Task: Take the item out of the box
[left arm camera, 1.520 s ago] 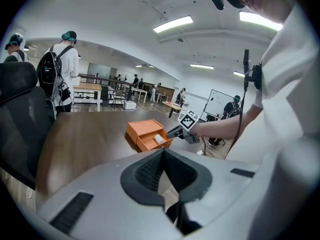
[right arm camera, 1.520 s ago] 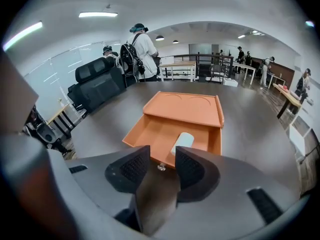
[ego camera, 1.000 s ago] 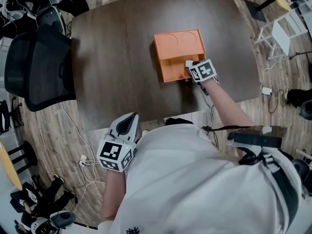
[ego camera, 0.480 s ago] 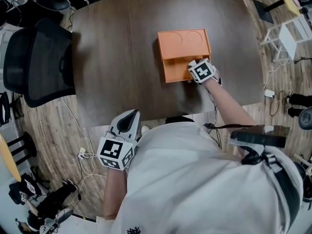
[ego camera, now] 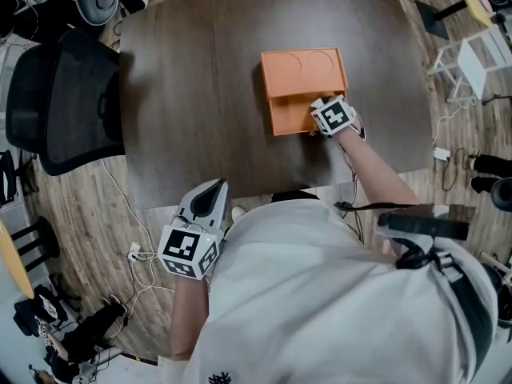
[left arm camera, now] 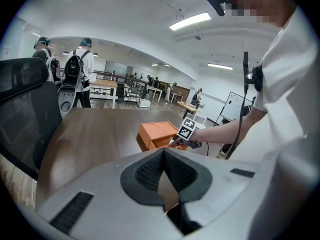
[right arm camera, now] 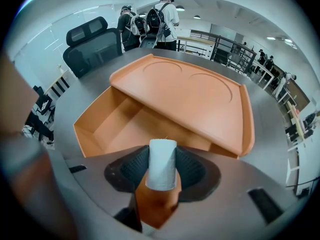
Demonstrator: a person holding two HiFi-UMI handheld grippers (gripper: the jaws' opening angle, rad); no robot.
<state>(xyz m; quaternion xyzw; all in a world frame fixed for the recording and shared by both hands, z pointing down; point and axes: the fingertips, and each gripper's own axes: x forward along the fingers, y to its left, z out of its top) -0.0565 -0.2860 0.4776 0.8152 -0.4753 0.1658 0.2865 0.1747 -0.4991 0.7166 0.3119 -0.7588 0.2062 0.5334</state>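
An orange box [ego camera: 304, 69] lies on the dark table [ego camera: 184, 94] with its drawer [ego camera: 290, 117] pulled out toward me. My right gripper [ego camera: 318, 109] reaches into the drawer's right end. In the right gripper view its jaws are closing on a small white roll [right arm camera: 162, 170], which stands upright between the pads and touches both. The rest of the drawer [right arm camera: 125, 121] looks bare. My left gripper [ego camera: 210, 194] hangs off the table's near edge, well left of the box, jaws together and holding nothing. From there the box [left arm camera: 156, 132] shows far ahead.
A black office chair [ego camera: 64, 102] stands at the table's left edge. Cables [ego camera: 140, 262] lie on the wood floor near my left side. A white rack [ego camera: 478, 54] is off to the right. People [right arm camera: 160, 11] stand beyond the table.
My right gripper has edged slightly further over the drawer's right end. The left gripper has stayed where it was.
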